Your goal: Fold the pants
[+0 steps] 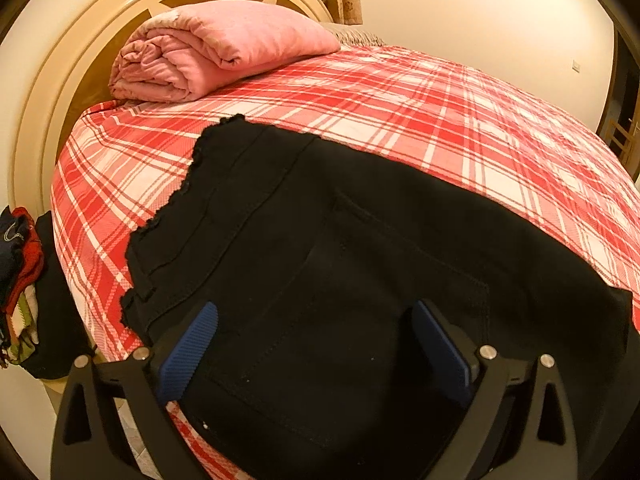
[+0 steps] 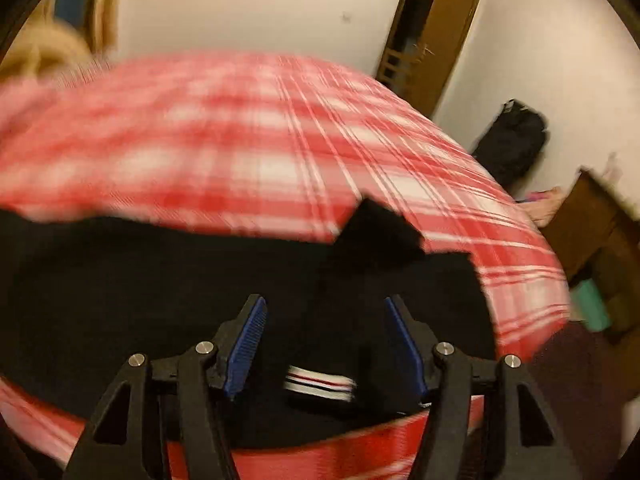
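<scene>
**Black pants spread on the plaid bed, both grippers wide above them**

The black pants (image 1: pixel 340 260) lie flat along the near edge of the bed, on its red-and-white plaid sheet (image 1: pixel 400 112). In the left wrist view the frilled waistband end points toward the headboard (image 1: pixel 52 92), and a stitched back pocket shows between the tool's fingers. The left gripper (image 1: pixel 316 340) is just over that pocket area with its blue-padded jaws spread wide apart, gripping nothing; whether the pads touch the cloth cannot be told.

The right wrist view is blurred. There the pants (image 2: pixel 160 280) fill the lower half, one corner of cloth sticking up against the plaid sheet (image 2: pixel 240 140). A small black, white and red striped band (image 2: pixel 320 384) sits on the cloth between the fingers. The right gripper (image 2: pixel 324 328) also has its jaws well apart, empty.

A rolled pink blanket (image 1: pixel 208 52) rests by the headboard. A heap of coloured clothes (image 1: pixel 20 280) hangs beside the bed. Across the room stand a brown wardrobe door (image 2: pixel 432 32) and a dark bag (image 2: pixel 512 136).
</scene>
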The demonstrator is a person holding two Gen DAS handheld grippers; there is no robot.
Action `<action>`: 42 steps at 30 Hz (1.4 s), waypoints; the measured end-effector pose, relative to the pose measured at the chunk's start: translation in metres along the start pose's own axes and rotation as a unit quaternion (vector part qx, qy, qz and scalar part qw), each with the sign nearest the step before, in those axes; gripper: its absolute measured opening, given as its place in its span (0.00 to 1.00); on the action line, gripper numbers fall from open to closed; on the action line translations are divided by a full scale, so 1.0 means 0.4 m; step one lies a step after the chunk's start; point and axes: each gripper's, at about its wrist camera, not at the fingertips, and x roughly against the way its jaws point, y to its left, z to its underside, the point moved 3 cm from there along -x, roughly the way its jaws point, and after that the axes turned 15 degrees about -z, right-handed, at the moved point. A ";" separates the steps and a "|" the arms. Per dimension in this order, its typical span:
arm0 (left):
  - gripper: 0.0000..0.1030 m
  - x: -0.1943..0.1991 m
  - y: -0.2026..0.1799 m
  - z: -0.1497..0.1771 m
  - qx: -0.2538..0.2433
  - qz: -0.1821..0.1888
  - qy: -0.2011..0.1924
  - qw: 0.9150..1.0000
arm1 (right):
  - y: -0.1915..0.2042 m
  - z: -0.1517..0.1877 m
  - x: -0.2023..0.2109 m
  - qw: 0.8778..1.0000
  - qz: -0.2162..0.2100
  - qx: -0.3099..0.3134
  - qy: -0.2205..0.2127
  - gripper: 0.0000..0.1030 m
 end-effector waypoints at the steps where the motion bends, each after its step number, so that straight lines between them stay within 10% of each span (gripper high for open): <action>1: 0.98 0.000 0.000 0.001 0.000 0.000 0.000 1.000 | -0.024 0.010 -0.002 1.000 0.004 -0.007 0.003 0.60; 10: 1.00 -0.002 -0.001 -0.003 -0.003 -0.006 -0.003 1.000 | -0.423 0.095 0.106 0.976 0.121 -0.182 -0.007 0.60; 20: 1.00 0.003 -0.011 -0.009 -0.005 -0.022 -0.003 1.000 | -0.071 0.018 0.075 0.986 -0.141 -0.082 -0.026 0.61; 26: 1.00 0.002 -0.009 -0.004 -0.003 -0.017 -0.003 1.000 | -0.028 0.067 -0.015 0.997 -0.080 0.001 0.023 0.62; 35: 1.00 0.002 -0.011 -0.005 -0.003 -0.015 -0.002 1.000 | -0.408 0.076 0.100 0.974 0.076 -0.214 0.007 0.63; 39: 1.00 0.002 -0.013 -0.006 -0.005 -0.017 -0.004 1.000 | -0.386 0.040 0.128 0.977 0.062 -0.205 -0.016 0.64; 42: 1.00 0.009 -0.014 -0.009 -0.010 -0.022 -0.010 1.000 | -0.288 -0.015 0.118 0.982 -0.042 -0.178 -0.054 0.64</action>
